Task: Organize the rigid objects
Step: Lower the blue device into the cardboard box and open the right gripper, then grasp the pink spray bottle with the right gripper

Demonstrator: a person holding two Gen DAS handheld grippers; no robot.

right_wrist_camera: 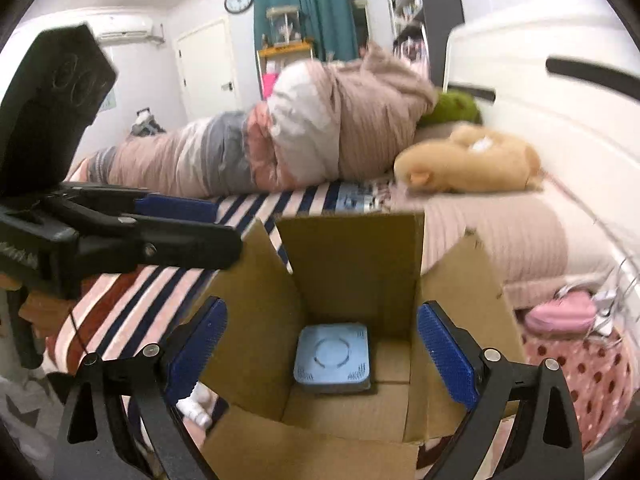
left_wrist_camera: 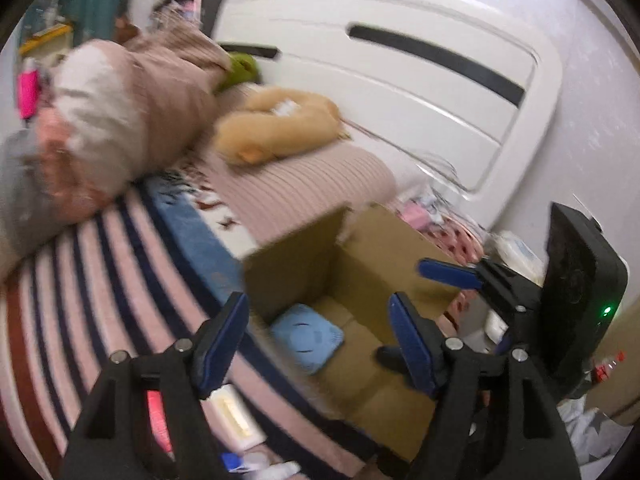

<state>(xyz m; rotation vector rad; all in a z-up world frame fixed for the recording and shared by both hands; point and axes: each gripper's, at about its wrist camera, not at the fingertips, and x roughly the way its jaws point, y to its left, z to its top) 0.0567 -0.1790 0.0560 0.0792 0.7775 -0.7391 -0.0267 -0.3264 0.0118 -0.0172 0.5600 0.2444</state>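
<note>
Fingers of the right gripper (right_wrist_camera: 322, 352) stand wide apart, holding nothing, over the open cardboard box (right_wrist_camera: 352, 264) at lower centre; the left gripper (left_wrist_camera: 318, 334) is likewise spread, empty; a light-blue square device (right_wrist_camera: 332, 358) lies on the box floor.

Both hand-held grippers (left_wrist_camera: 320, 332) (right_wrist_camera: 320, 356) agape, empty.

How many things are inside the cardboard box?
1. A light blue square gadget lies flat on the bottom of the cardboard box, toward its far wall. The near corners are hidden by the front flap, so something small could be tucked there.
</note>
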